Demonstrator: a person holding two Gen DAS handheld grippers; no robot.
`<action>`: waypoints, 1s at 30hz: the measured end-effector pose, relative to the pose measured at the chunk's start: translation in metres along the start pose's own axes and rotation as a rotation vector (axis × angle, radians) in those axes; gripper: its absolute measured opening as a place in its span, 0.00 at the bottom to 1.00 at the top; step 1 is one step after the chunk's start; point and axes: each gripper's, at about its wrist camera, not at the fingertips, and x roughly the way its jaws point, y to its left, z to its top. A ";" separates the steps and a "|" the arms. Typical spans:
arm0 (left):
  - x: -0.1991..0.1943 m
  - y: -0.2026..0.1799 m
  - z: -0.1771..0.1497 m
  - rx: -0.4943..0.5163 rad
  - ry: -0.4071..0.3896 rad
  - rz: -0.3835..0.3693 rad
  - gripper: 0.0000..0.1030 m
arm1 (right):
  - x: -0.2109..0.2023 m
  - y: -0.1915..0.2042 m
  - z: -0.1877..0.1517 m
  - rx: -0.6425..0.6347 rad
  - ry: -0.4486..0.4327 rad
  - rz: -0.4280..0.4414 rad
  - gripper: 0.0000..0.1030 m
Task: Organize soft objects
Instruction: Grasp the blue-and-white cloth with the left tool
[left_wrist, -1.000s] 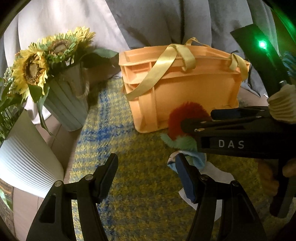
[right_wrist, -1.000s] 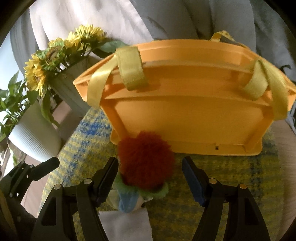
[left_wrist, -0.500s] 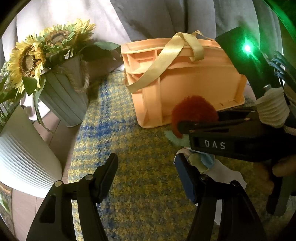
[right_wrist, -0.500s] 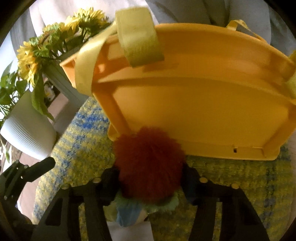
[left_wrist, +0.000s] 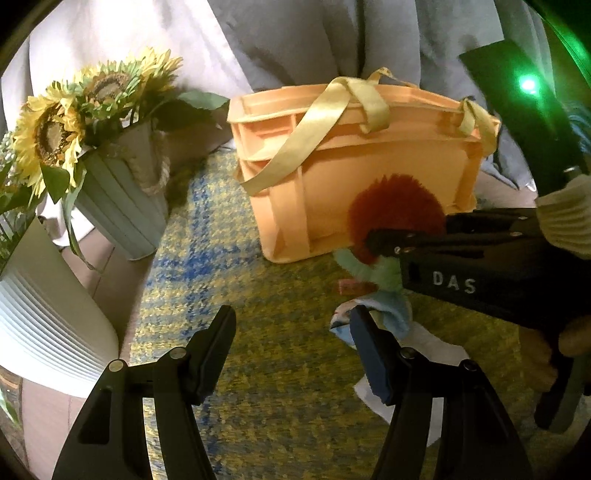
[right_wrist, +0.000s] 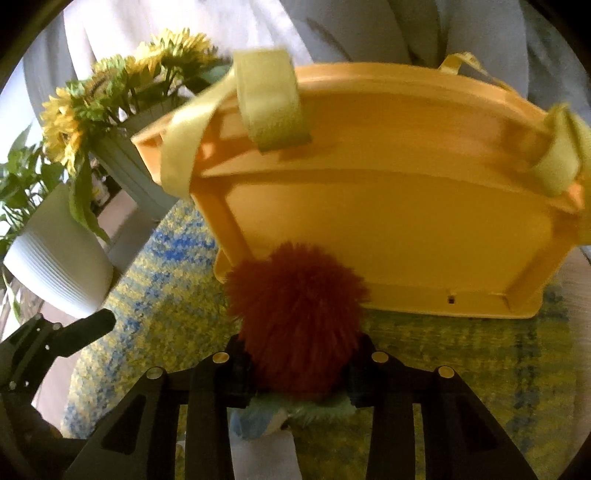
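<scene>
**Closing on the red pom-pom toy**

Right gripper (right_wrist: 295, 373) closing around the red fluffy toy (right_wrist: 295, 314), jaws pressing into the fur on both sides; green and blue parts of the toy hanging below, just above the yellow-and-blue rug (right_wrist: 155, 295). Toy just in front of the orange basket (right_wrist: 388, 221), near its lower left corner, touching or nearly touching the wall (hard to tell through the fur). Left gripper (left_wrist: 291, 347) half open over bare rug, holding nothing; white cloth (left_wrist: 424, 350) beside its right finger.

To do well: squeeze until the core under the fluff is caught, not just fur; lift straight up before moving forward, clearing the basket rim and the yellow strap (right_wrist: 269, 99) draped over it; keep the dangling parts from snagging the rim; release only once well inside. Sunflower pot (left_wrist: 122, 206) well apart at the rug's left edge, no obstacle.
</scene>
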 end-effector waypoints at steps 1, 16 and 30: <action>-0.002 -0.001 0.001 -0.002 -0.003 -0.007 0.61 | -0.004 -0.001 0.000 0.000 -0.008 -0.004 0.35; 0.003 -0.033 0.004 0.028 0.008 -0.129 0.61 | -0.066 -0.023 -0.012 0.013 -0.108 -0.126 0.35; 0.041 -0.040 0.002 0.027 0.079 -0.166 0.61 | -0.053 -0.039 -0.027 0.049 -0.053 -0.166 0.35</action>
